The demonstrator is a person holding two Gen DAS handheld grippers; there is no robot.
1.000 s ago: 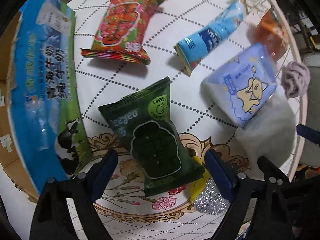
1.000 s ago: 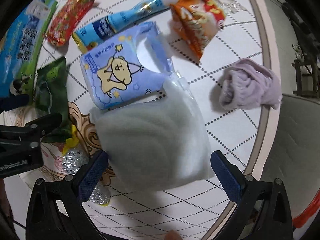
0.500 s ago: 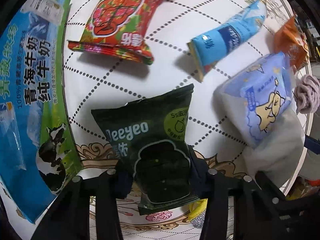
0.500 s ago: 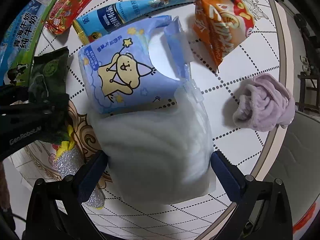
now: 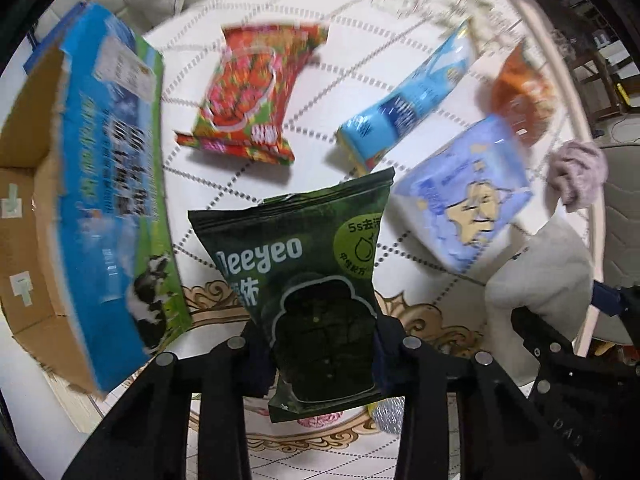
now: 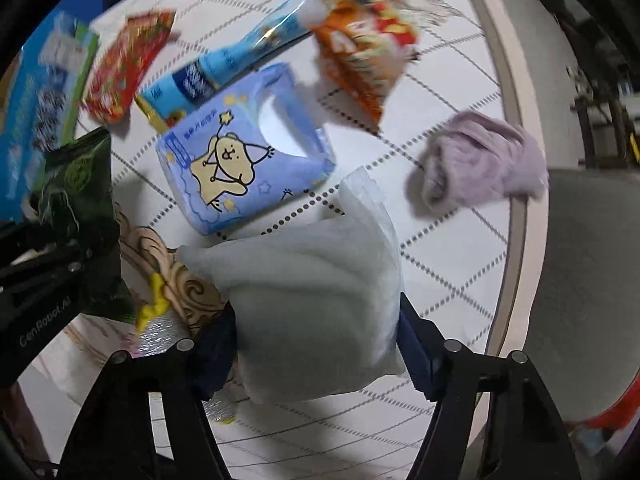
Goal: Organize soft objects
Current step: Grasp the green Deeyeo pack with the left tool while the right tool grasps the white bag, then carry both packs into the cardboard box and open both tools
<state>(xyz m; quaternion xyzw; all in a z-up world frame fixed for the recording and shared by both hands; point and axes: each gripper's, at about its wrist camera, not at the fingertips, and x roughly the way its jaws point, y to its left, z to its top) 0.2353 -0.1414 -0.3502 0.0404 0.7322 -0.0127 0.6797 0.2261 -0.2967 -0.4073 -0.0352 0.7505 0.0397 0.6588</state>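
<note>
My left gripper (image 5: 322, 354) is shut on a dark green "Deeyeo" wipes pack (image 5: 308, 276) and holds it lifted above the table; the pack also shows at the left of the right wrist view (image 6: 78, 196). My right gripper (image 6: 316, 350) is shut on a pale grey-white soft bag (image 6: 316, 300) and holds it raised; the bag shows at the right of the left wrist view (image 5: 540, 276). A blue cartoon tissue pack (image 6: 244, 160) lies just beyond it. A lilac cloth (image 6: 484, 164) lies near the table's right edge.
An open cardboard box with a blue-green milk print (image 5: 108, 200) stands at the left. A red snack bag (image 5: 252, 92), a light blue packet (image 5: 404, 100) and an orange snack bag (image 6: 368, 52) lie on the round white table (image 6: 452, 240). A silver-yellow item (image 6: 156, 320) lies near me.
Both grippers have closed: the left on the green pack, the right on the grey-white bag. Both packs are now lifted off the table and the views have pulled back.
</note>
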